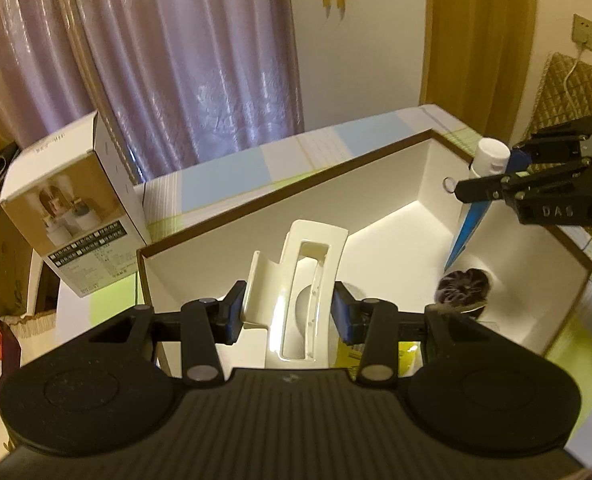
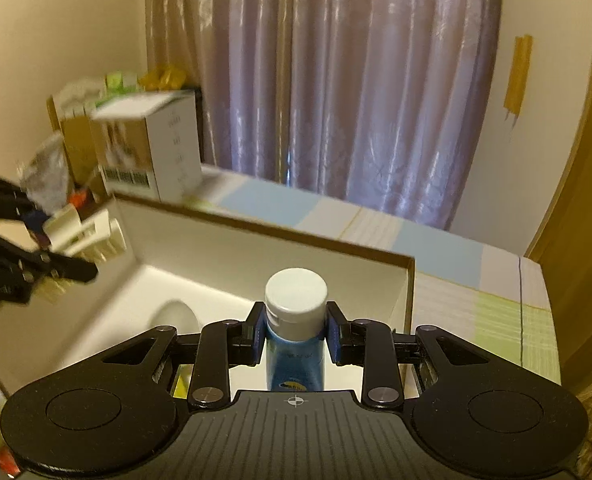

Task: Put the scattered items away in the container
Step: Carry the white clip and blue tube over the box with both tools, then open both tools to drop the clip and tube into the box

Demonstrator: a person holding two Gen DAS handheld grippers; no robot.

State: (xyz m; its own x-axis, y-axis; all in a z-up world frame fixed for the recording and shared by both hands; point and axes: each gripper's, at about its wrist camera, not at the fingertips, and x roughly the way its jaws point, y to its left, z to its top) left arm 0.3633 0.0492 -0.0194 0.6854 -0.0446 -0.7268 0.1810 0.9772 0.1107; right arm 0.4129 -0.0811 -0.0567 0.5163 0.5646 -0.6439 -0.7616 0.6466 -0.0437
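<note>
Cream plastic hair clip (image 1: 296, 292) sits clamped in the left claw (image 1: 291, 312) above the white cardboard box (image 1: 428, 168); right claw (image 2: 294, 330) grips a white-capped blue tube (image 2: 294, 360) over its right end.

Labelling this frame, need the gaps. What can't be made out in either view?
- Blue tube: label print too small, lower end cut off by the right gripper body, right wrist view.
- White hair clip: teeth hidden behind its own body and the left gripper, left wrist view.
- Dark round item in the box: too dim to identify.
</note>
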